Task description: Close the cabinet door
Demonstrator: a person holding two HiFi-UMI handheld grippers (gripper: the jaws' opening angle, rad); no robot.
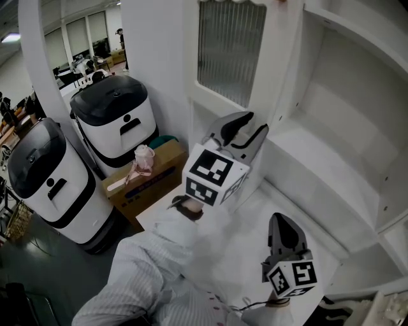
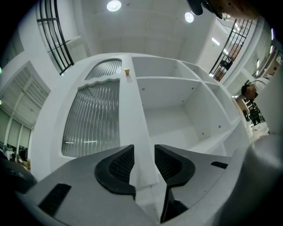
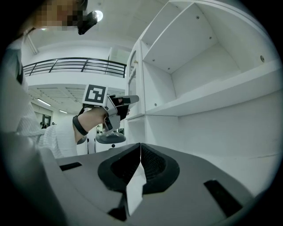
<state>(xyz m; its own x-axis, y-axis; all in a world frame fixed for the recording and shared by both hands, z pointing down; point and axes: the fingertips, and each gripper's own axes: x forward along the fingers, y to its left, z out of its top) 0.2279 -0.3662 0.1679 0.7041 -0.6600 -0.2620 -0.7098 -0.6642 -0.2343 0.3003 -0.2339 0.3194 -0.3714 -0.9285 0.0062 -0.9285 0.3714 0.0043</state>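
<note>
Head view: left gripper (image 1: 255, 124) pinches the free edge of the open cabinet door (image 1: 231, 51), apparently to swing it shut, while right gripper (image 1: 280, 223), jaws pressed together, waits near the door.

We count two grippers: left gripper (image 1: 255, 123), right gripper (image 1: 280, 223), one marker cube on each. One cabinet door (image 1: 231, 48) with one ribbed glass pane. Two white machines with black tops: near machine (image 1: 48, 191), far machine (image 1: 121, 124). One cardboard box (image 1: 143, 184), with one pink item (image 1: 144, 158) on it. Two round ceiling lights: left light (image 2: 113, 5), right light (image 2: 189, 16).
</note>
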